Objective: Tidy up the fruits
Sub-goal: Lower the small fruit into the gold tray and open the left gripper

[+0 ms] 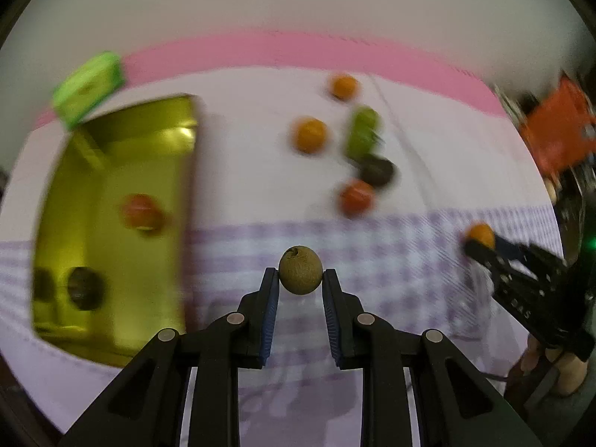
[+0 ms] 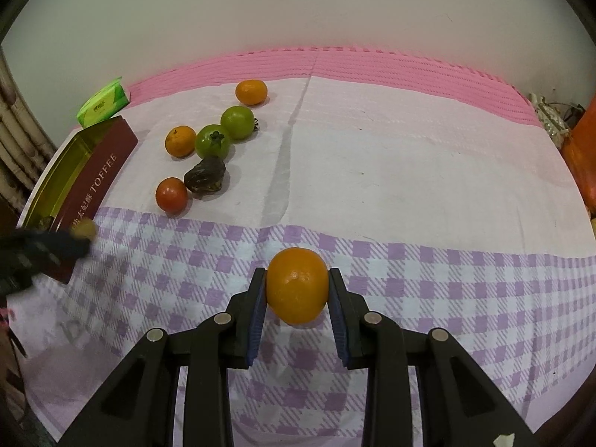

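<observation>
My left gripper (image 1: 300,279) is shut on a small brown round fruit (image 1: 300,269), held above the checked cloth, right of the open gold tin (image 1: 111,260). The tin holds a red fruit (image 1: 141,211) and dark fruits (image 1: 85,287). My right gripper (image 2: 298,283) is shut on an orange (image 2: 298,285); it also shows in the left wrist view (image 1: 480,236). Loose on the cloth lie two oranges (image 2: 251,91) (image 2: 180,141), two green tomatoes (image 2: 212,142) (image 2: 237,122), a dark wrinkled fruit (image 2: 205,179) and a red tomato (image 2: 171,194). The left wrist view is blurred.
The tin's side (image 2: 93,190) reads TOFFEE. A green packet (image 2: 103,102) lies behind it by the wall. A pink mat (image 2: 372,63) borders the far edge. An orange object (image 2: 581,156) stands at the right edge.
</observation>
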A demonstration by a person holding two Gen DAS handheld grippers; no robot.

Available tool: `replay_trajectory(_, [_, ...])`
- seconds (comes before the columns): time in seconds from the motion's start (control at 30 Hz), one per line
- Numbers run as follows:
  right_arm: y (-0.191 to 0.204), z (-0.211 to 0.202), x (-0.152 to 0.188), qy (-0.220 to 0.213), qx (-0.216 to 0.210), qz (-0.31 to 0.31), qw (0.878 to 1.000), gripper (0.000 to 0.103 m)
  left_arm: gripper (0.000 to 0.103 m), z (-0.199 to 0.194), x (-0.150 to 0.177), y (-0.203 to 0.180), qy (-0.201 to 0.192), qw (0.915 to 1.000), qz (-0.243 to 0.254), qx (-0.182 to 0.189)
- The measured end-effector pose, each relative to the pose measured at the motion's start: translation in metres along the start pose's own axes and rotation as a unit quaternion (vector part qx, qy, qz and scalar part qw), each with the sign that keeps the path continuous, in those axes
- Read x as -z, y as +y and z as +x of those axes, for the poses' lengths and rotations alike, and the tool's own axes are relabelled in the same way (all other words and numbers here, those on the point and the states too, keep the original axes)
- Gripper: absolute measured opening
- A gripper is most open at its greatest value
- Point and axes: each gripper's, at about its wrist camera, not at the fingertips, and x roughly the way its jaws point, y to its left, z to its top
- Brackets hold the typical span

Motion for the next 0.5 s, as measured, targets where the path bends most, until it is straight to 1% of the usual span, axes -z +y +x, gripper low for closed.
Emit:
replay_trajectory(0.07, [0.000,0.000,0.000,0.000,0.002,0.000,1.000,0.029,0.025,-0.014,0.000,0.029,-0.017,0.9995,-0.021,-0.017])
replay_trajectory(0.1, [0.001,0.000,0.000,0.000,0.003,0.000,1.000,0.029,0.025,-0.019,-0.001,0.045,-0.024,0.9986,-0.033,-0.033])
replay_trajectory(0.17, [0.002,0.001,0.000,-0.001,0.005,-0.002,1.000,0.029,0.025,-0.025,-0.001,0.069,-0.028,0.9971,-0.045,-0.055])
replay_trajectory(0.23, [0.002,0.001,0.000,-0.002,0.007,-0.004,1.000,0.029,0.025,-0.025,0.002,0.092,-0.021,0.9954,-0.059,-0.072])
replay_trajectory(0.3, [0.003,0.000,-0.001,-0.004,0.011,-0.006,1.000,0.029,0.025,-0.022,0.009,0.107,-0.009,0.9946,-0.066,-0.080])
replay_trajectory(0.37, [0.005,-0.001,-0.002,-0.006,0.013,-0.008,1.000,0.029,0.025,-0.018,0.015,0.114,0.003,0.9945,-0.065,-0.081])
replay_trajectory(0.5, [0.011,-0.004,-0.006,-0.009,0.013,-0.014,1.000,0.029,0.025,-0.011,0.026,0.120,0.016,0.9951,-0.064,-0.074])
